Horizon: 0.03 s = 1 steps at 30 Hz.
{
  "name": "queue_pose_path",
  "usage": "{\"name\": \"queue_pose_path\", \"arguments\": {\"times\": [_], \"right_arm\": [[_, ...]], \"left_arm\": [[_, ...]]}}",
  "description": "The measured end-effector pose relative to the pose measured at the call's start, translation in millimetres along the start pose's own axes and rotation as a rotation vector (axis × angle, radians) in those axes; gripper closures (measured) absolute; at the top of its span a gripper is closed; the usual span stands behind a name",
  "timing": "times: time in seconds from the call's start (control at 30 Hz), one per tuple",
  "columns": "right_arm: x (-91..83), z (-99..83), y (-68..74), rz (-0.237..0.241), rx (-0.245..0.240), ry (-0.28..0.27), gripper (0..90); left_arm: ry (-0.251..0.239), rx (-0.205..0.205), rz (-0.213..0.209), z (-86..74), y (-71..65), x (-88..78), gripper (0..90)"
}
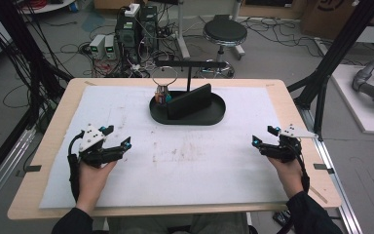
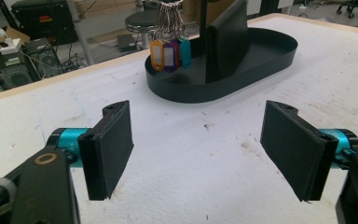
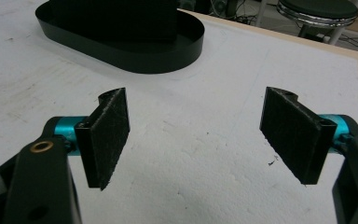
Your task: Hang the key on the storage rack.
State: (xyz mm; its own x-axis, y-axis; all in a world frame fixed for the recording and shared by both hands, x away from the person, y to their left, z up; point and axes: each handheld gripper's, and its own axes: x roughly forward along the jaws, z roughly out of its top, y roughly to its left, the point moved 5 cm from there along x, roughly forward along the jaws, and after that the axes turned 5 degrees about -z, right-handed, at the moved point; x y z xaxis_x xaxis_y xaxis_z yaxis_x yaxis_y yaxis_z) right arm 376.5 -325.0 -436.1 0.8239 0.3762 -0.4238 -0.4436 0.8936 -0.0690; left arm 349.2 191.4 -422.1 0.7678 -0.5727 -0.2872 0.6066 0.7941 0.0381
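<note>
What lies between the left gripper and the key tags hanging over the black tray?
Only bare white table cover and the tray wall, seen in the left gripper view, separate the left gripper from the key tags.

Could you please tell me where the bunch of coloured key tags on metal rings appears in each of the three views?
High view: the bunch of coloured key tags on metal rings hangs at centre top, over the left end of the black oval tray.
Left gripper view: the tags hang at top centre, over the tray's left end.
Right gripper view: not in it.
Shared landmark: the black oval tray.
</note>
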Motion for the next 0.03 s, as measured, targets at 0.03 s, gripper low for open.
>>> {"name": "queue_pose_path", "arguments": {"times": [0.03], "right_arm": [[0.0,-0.3,-0.6,-0.001,-0.001,0.001,24.4]], "left_arm": [[0.001,0.002,-0.002,0.2,0.2,0.8,25.1]]}}
